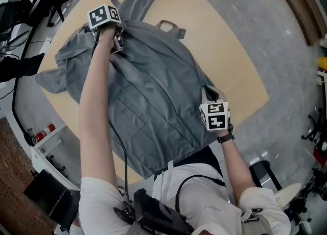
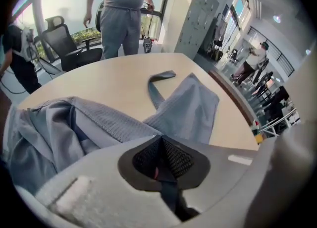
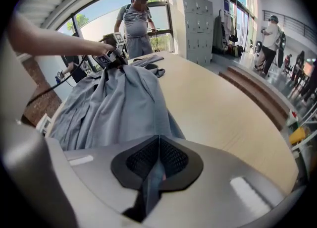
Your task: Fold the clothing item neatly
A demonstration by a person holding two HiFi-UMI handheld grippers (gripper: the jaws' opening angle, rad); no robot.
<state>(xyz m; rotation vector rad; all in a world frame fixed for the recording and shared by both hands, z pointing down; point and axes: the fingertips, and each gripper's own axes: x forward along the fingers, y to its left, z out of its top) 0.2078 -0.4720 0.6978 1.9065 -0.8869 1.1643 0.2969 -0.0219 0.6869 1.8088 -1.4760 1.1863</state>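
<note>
A grey garment [image 1: 148,91] lies spread over a round, light wooden table [image 1: 230,55]. My left gripper [image 1: 118,42] is at the garment's far side, shut on a fold of the grey cloth. The left gripper view shows fabric pinched between the pads [image 2: 161,160], with a sleeve [image 2: 190,105] and a strap [image 2: 157,85] lying beyond. My right gripper [image 1: 208,92] is at the garment's right edge, shut on the cloth there. In the right gripper view a strip of fabric runs through the closed jaws [image 3: 158,165], and the garment [image 3: 119,98] stretches towards the left gripper [image 3: 111,56].
A looped strap [image 1: 171,27] lies on the table past the garment. A person in grey [image 3: 136,19] stands beyond the far edge, near an office chair [image 2: 64,43]. A fire extinguisher [image 1: 45,132] and cables are on the floor at left, and a stool [image 1: 286,193] at lower right.
</note>
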